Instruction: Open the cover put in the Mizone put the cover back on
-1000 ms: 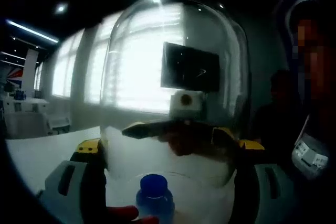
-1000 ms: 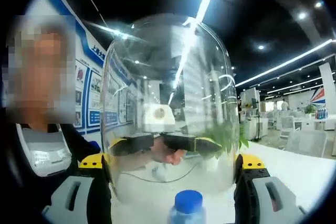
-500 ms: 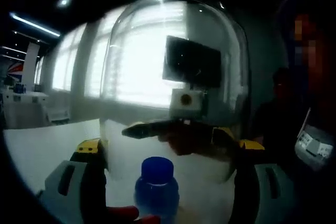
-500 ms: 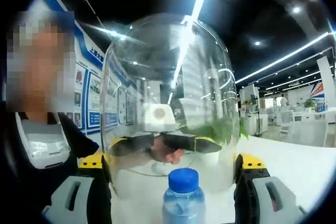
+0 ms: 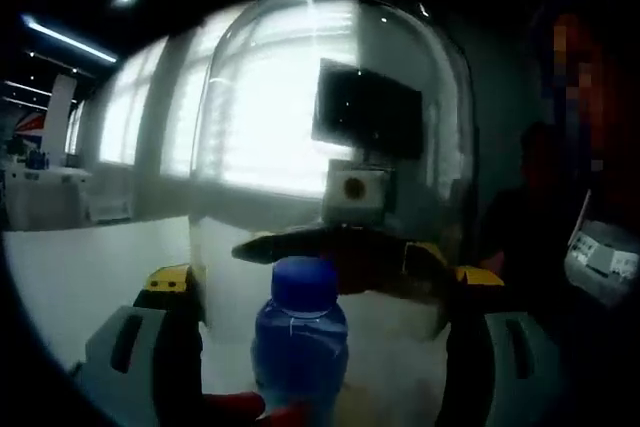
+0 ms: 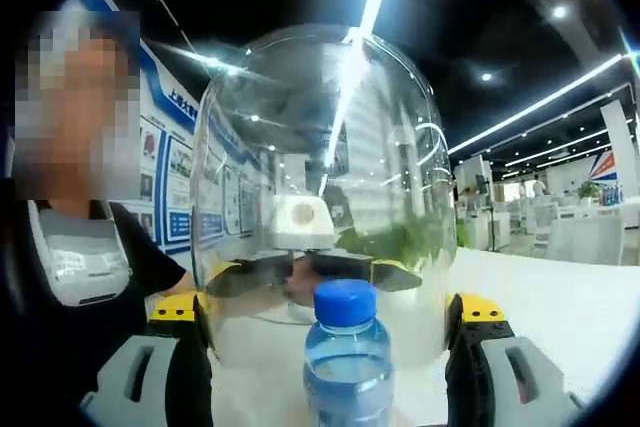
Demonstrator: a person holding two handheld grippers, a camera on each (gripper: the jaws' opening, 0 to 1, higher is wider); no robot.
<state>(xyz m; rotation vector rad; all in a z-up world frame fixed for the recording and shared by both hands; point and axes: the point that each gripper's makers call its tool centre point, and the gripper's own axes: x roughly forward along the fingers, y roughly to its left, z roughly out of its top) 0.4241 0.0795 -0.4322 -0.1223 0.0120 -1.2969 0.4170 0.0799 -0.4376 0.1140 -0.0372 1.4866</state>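
Observation:
A clear glass dome cover [image 5: 330, 97] hangs above the white table, held from both sides. My left gripper [image 5: 322, 285] is shut on it, its jaws flanking the glass. The right gripper [image 6: 325, 309] is shut on the same cover [image 6: 320, 147] from the opposite side. Each gripper appears through the glass in the other's view: the right gripper [image 5: 345, 247] and the left gripper [image 6: 300, 272]. A Mizone bottle [image 5: 298, 347] with a blue cap stands upright at the bottom middle, and its cap [image 6: 345, 302] reaches the dome's lower part. I cannot tell whether it is inside the glass.
A white table [image 5: 70, 267] spreads under the cover and on to the right [image 6: 560, 297]. A person in dark clothes with a badge stands close by [image 6: 80, 267]. A green plant [image 6: 400, 242] shows through the glass. A red shape [image 5: 240, 407] lies at the bottle's foot.
The bottle now stands much higher in both views, its cap risen from the bottom edge to the dome's lower part. Both grippers keep their hold on the cover.

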